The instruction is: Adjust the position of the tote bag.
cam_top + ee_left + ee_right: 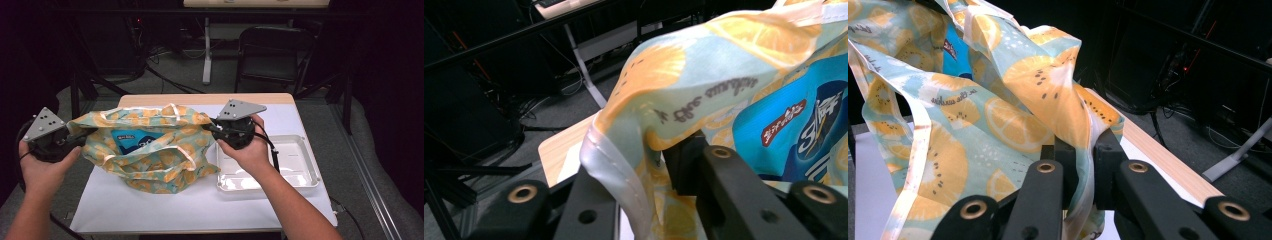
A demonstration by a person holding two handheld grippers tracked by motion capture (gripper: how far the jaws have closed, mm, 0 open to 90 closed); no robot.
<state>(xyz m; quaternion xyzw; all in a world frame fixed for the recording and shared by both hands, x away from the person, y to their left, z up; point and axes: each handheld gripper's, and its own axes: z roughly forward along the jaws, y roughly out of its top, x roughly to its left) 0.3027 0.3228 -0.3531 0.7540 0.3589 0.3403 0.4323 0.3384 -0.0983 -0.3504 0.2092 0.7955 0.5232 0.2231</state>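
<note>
1. Left gripper (644, 200): in the left gripper view the two black jaws stand a narrow gap apart, with the white-hemmed rim of the fabric bag (704, 85) draped between them. The cloth lies over the left jaw. Whether the pads press on it cannot be told.
2. Right gripper (1083, 165): in the right gripper view the jaws stand a narrow gap apart, and a fold of the bag's rim hangs down through that gap. The cloth looks loose rather than pinched flat.
3. In the high view the left gripper (75, 137) meets the bag at the bag's 9 o'clock edge; the right gripper (212, 127) meets it at the 3 o'clock edge. A hand holds each gripper body.
4. Fabric bag (150, 150): pale blue with an orange-slice print and white handles. It rests on the table (165, 205), left of centre, with its mouth spread between the two grippers.
5. Blue snack packet (131, 140): it lies inside the bag, visible through the open mouth. It also shows at 3 o'clock in the left gripper view (794, 135).
6. Clear plastic tray (300, 170): it sits on the table at 3 o'clock of the bag, just beside it, partly under the right forearm.
7. Black chair (272, 55): it stands on the floor beyond the table's far edge, at 1 o'clock.
</note>
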